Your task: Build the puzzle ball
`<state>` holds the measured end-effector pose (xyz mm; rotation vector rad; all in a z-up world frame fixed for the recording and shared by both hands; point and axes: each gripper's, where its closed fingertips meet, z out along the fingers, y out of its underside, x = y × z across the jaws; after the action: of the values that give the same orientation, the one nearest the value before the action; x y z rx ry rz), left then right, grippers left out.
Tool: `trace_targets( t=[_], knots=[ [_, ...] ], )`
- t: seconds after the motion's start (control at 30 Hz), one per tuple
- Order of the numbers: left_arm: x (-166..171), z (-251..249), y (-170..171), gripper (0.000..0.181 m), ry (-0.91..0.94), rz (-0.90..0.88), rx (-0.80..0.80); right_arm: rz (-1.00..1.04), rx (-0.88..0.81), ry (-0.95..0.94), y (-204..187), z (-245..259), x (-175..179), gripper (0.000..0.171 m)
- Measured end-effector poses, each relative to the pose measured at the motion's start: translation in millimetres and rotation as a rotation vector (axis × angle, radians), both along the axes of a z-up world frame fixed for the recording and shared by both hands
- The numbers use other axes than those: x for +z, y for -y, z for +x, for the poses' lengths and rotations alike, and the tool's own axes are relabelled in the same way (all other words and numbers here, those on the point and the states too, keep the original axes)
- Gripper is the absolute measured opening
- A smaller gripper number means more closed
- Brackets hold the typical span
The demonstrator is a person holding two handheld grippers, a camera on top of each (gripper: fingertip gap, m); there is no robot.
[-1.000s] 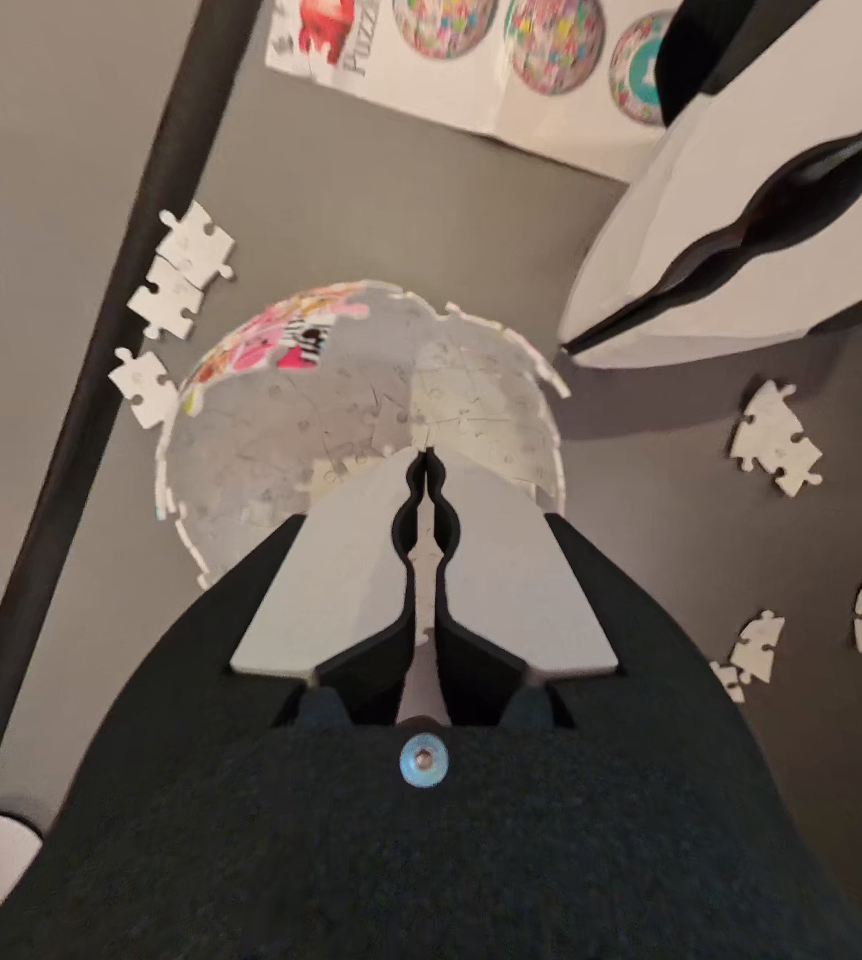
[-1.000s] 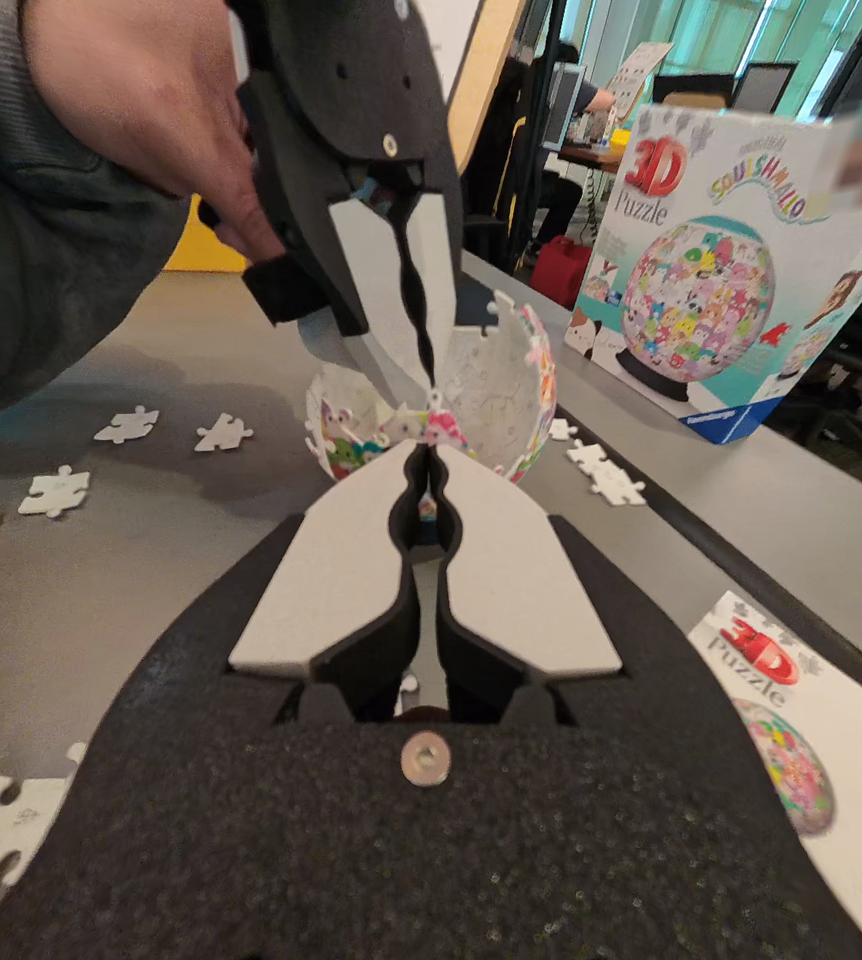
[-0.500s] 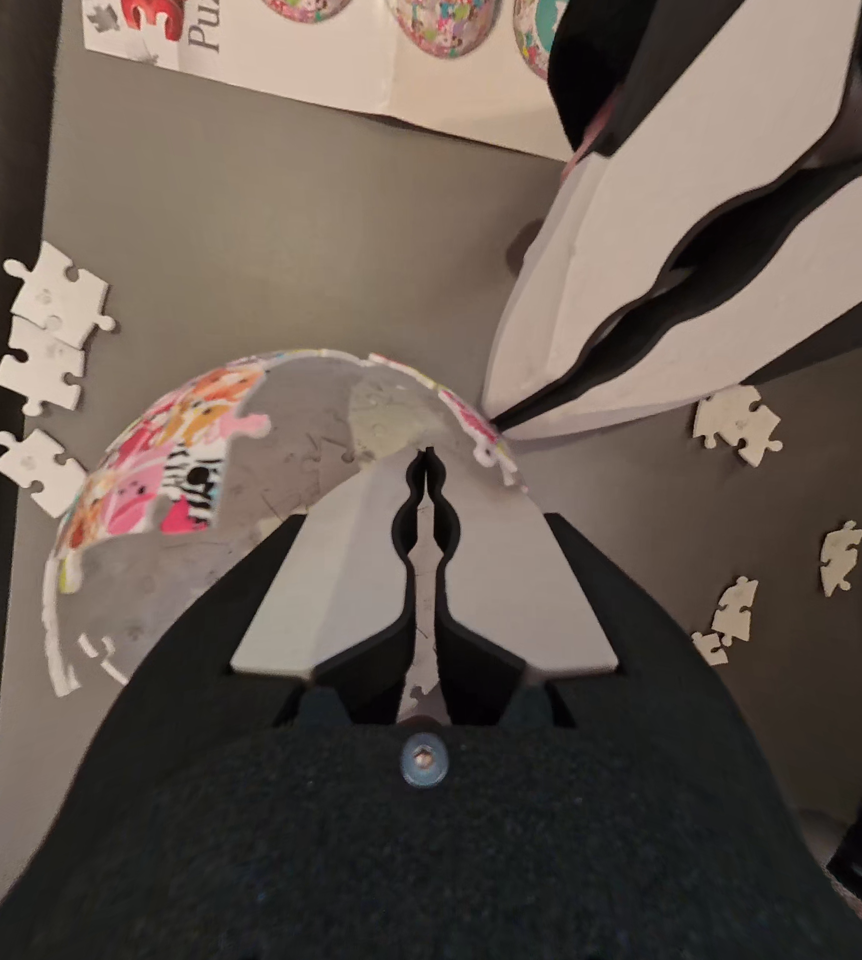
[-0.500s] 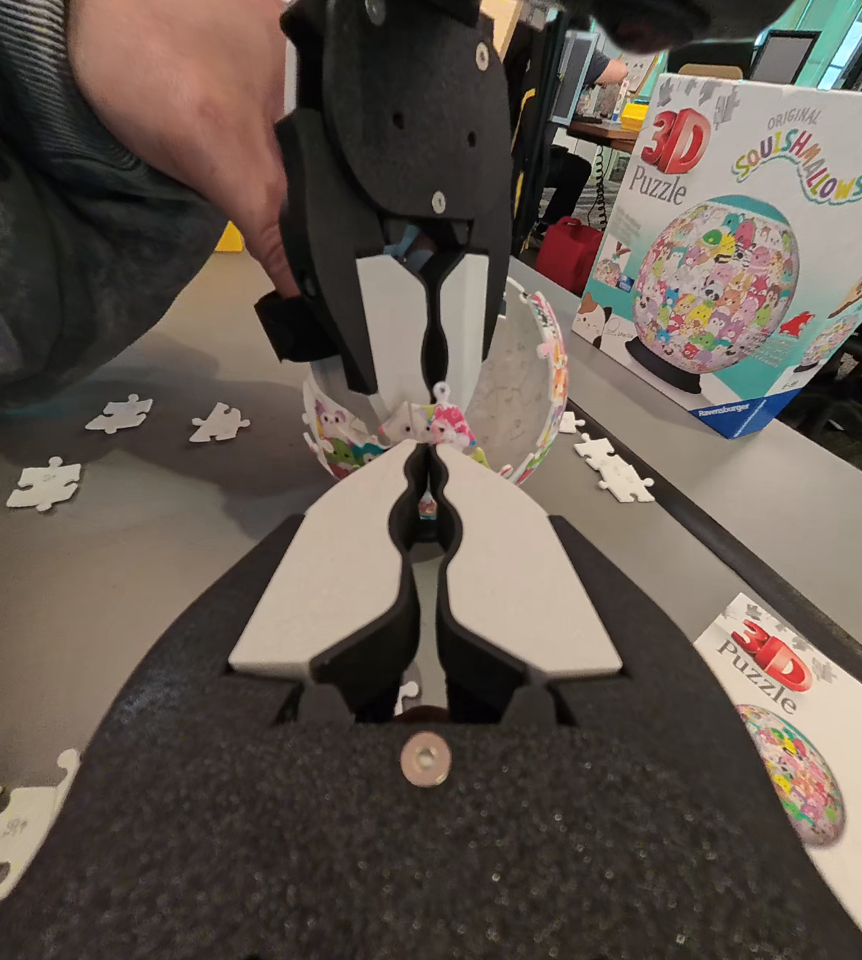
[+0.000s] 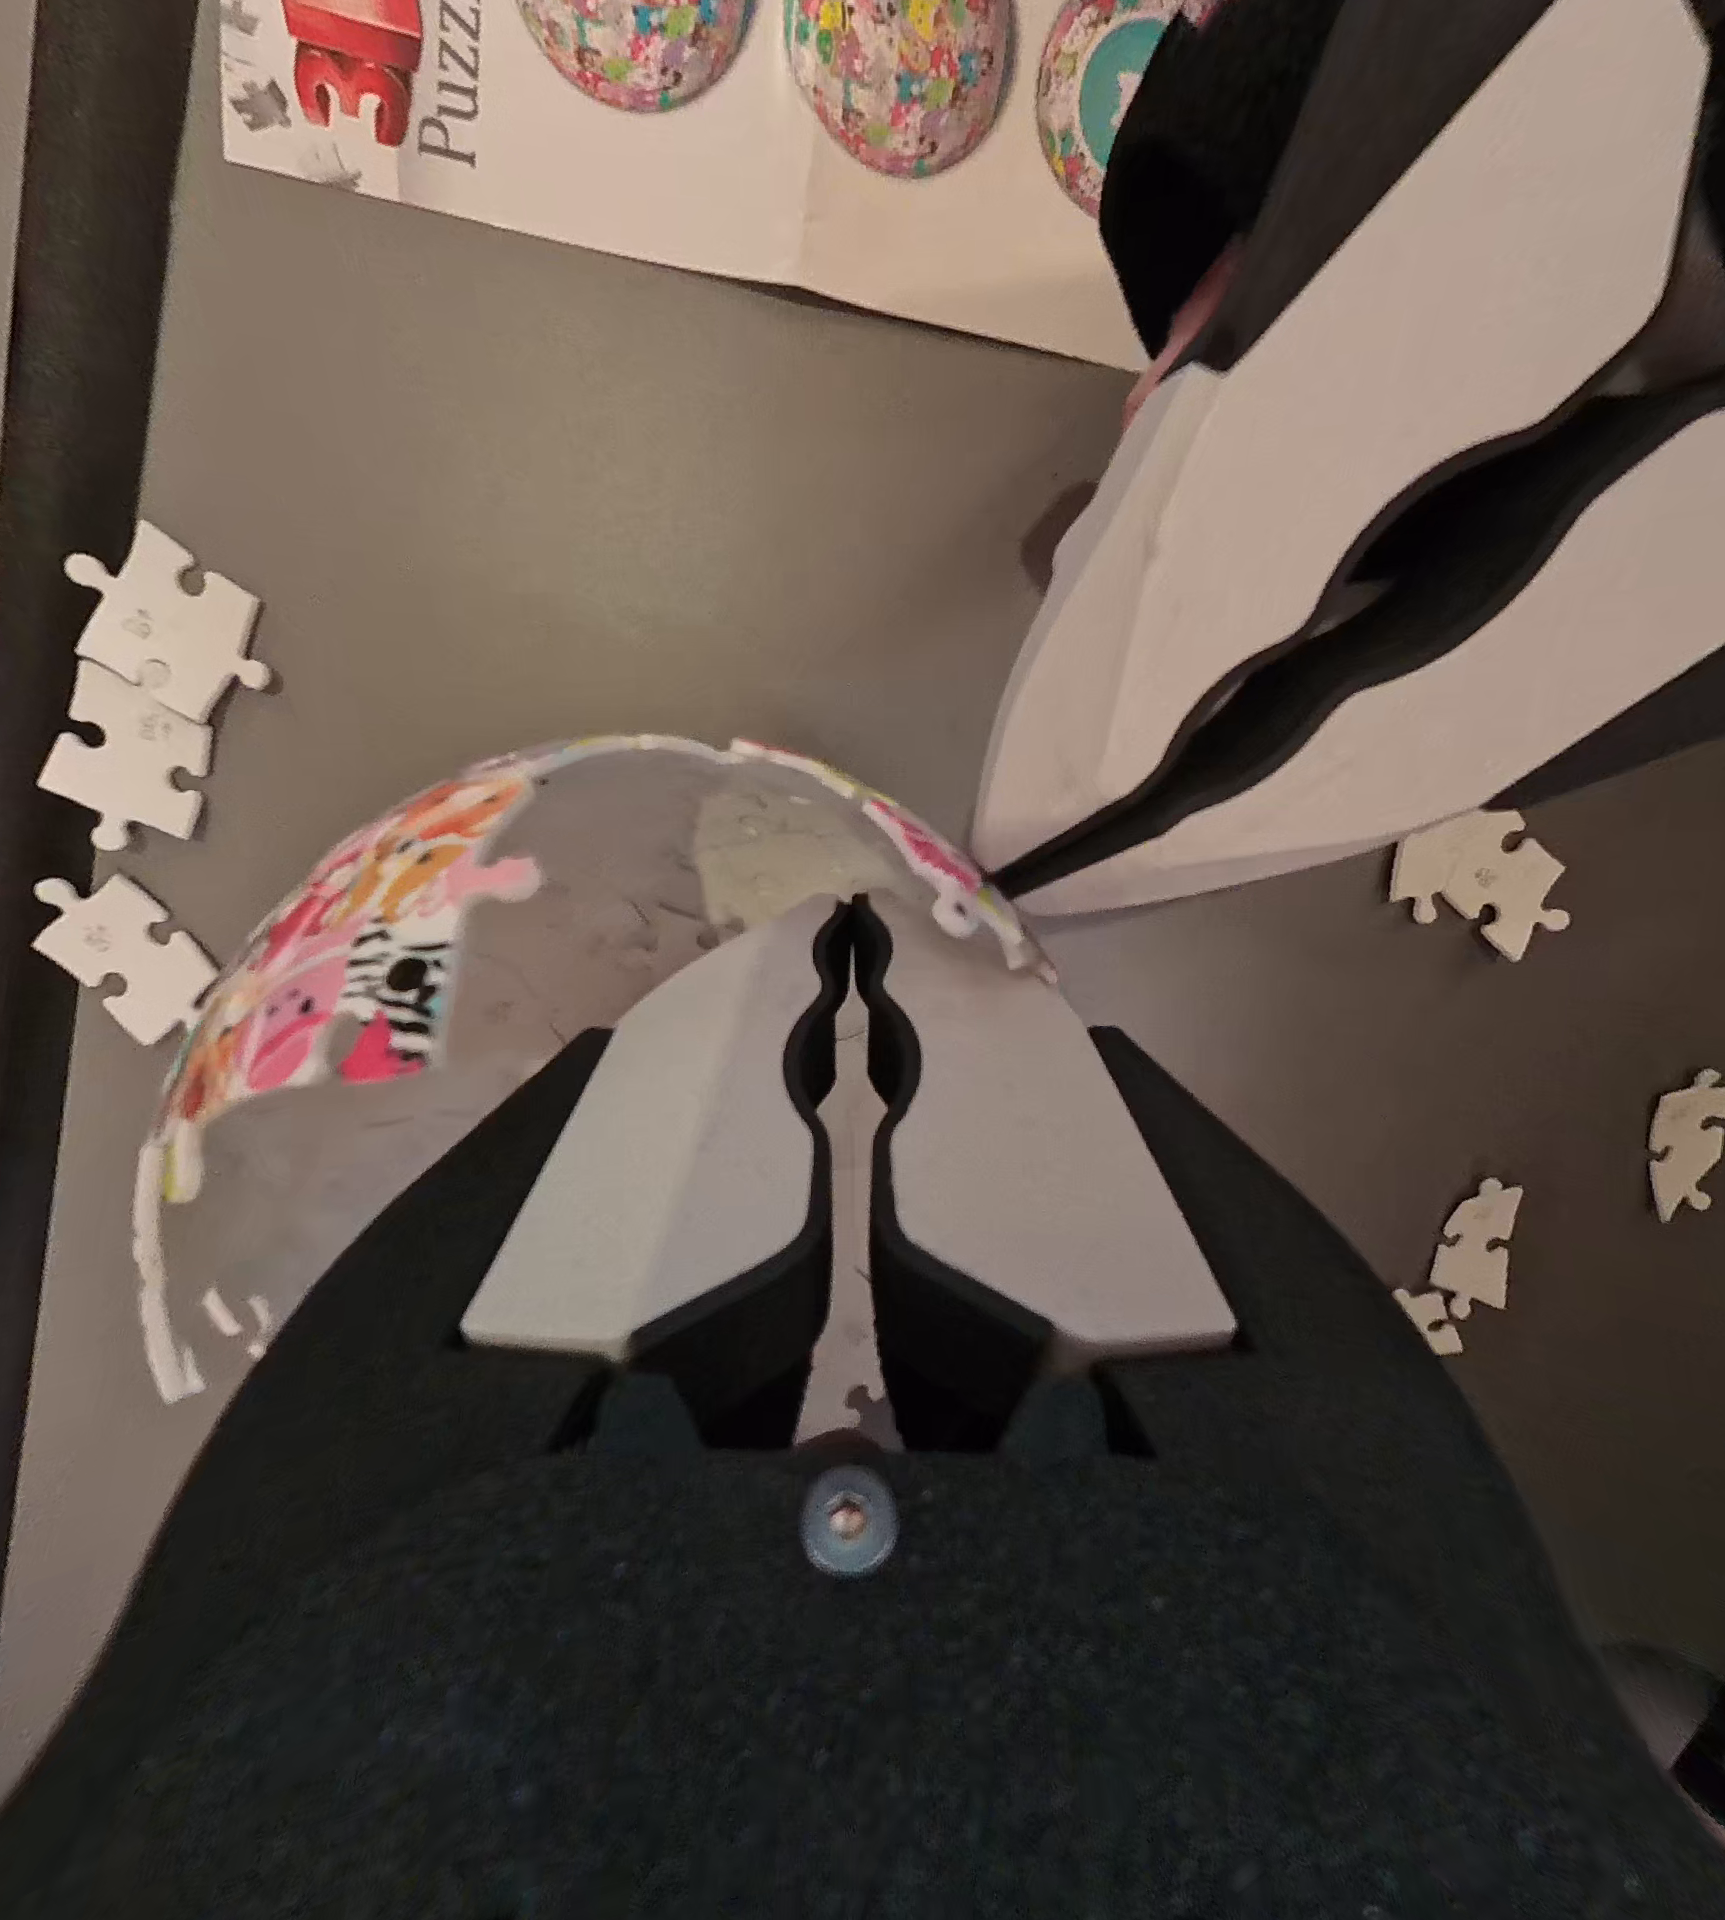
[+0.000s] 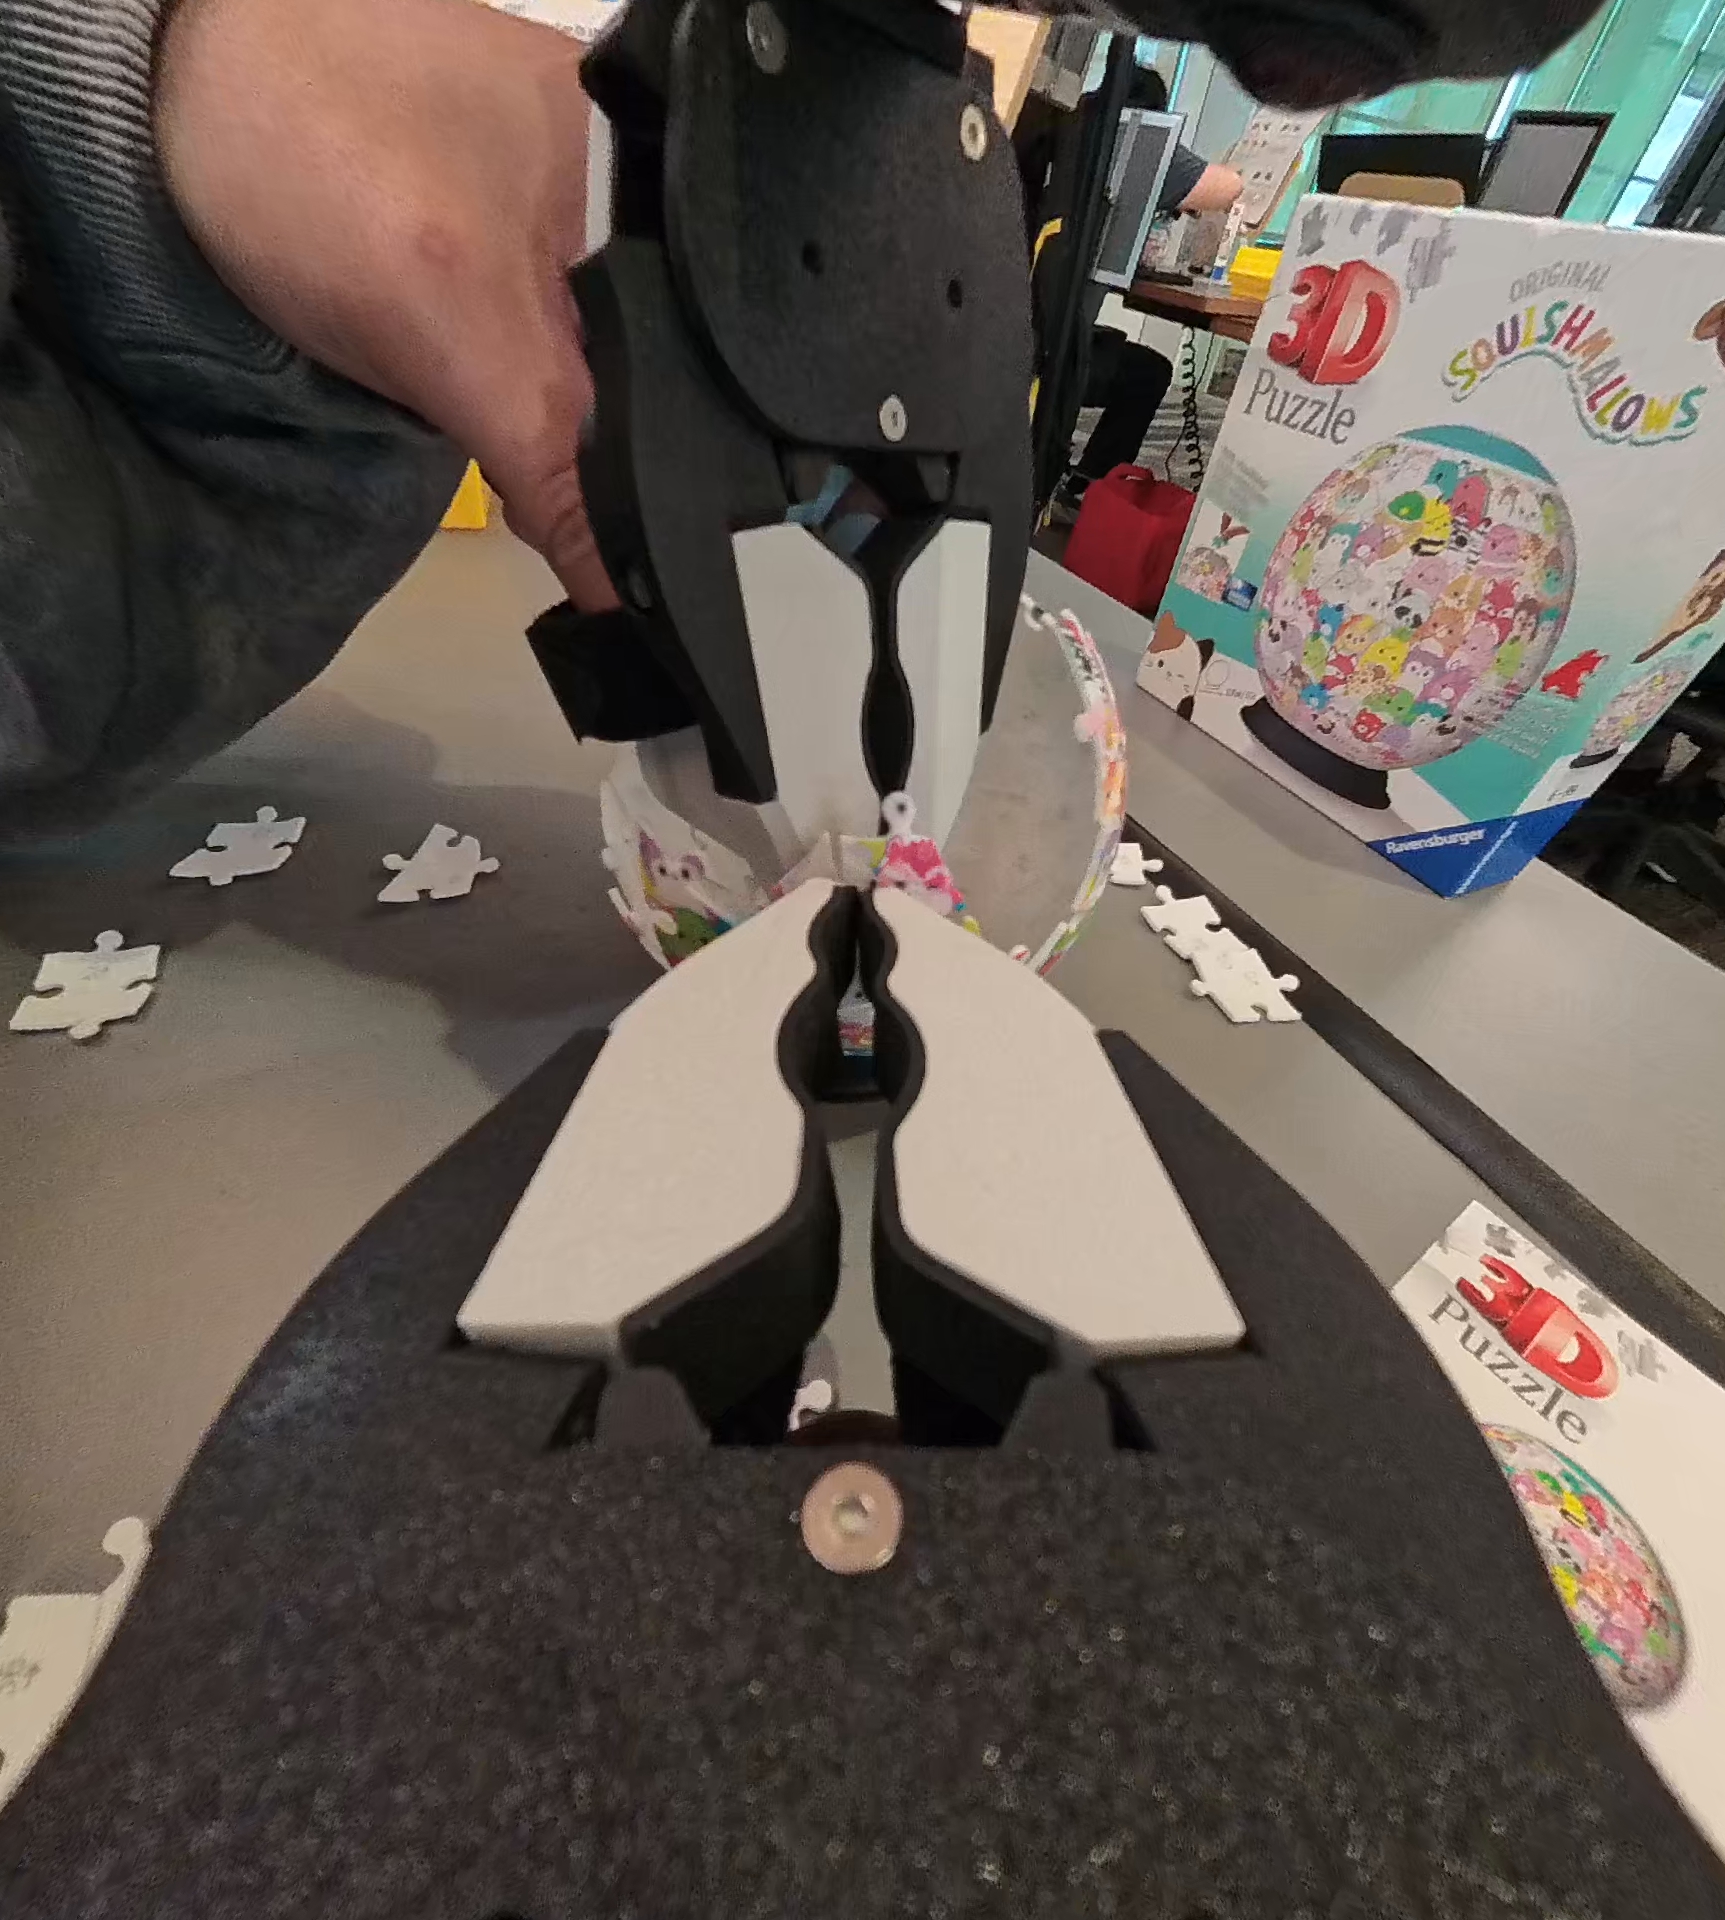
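The half-built puzzle ball is stood on the counter, open side up. Its near rim is gripped by the closed right tongs; the closed left tongs are lowered from above onto that rim.

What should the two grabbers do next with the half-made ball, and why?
Probably the right gripper should press its colourful piece gently into the rim of the partial puzzle ball. Its fingers look shut on that piece right at the shell's edge, while the left gripper pinches the shell from above, seemingly steadying it. Whether the tabs already line up is unclear.
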<state>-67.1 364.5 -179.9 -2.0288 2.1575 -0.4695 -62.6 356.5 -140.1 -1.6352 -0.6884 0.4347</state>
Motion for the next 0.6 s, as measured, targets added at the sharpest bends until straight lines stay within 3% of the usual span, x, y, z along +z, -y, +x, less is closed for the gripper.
trace_targets(
  t=[0.6],
  knots=[
    [4, 3, -1, 0.000, 0.002, 0.027, 0.008, -0.007, -0.032, -0.010, -4, 6, 0, 0.000]
  ],
)
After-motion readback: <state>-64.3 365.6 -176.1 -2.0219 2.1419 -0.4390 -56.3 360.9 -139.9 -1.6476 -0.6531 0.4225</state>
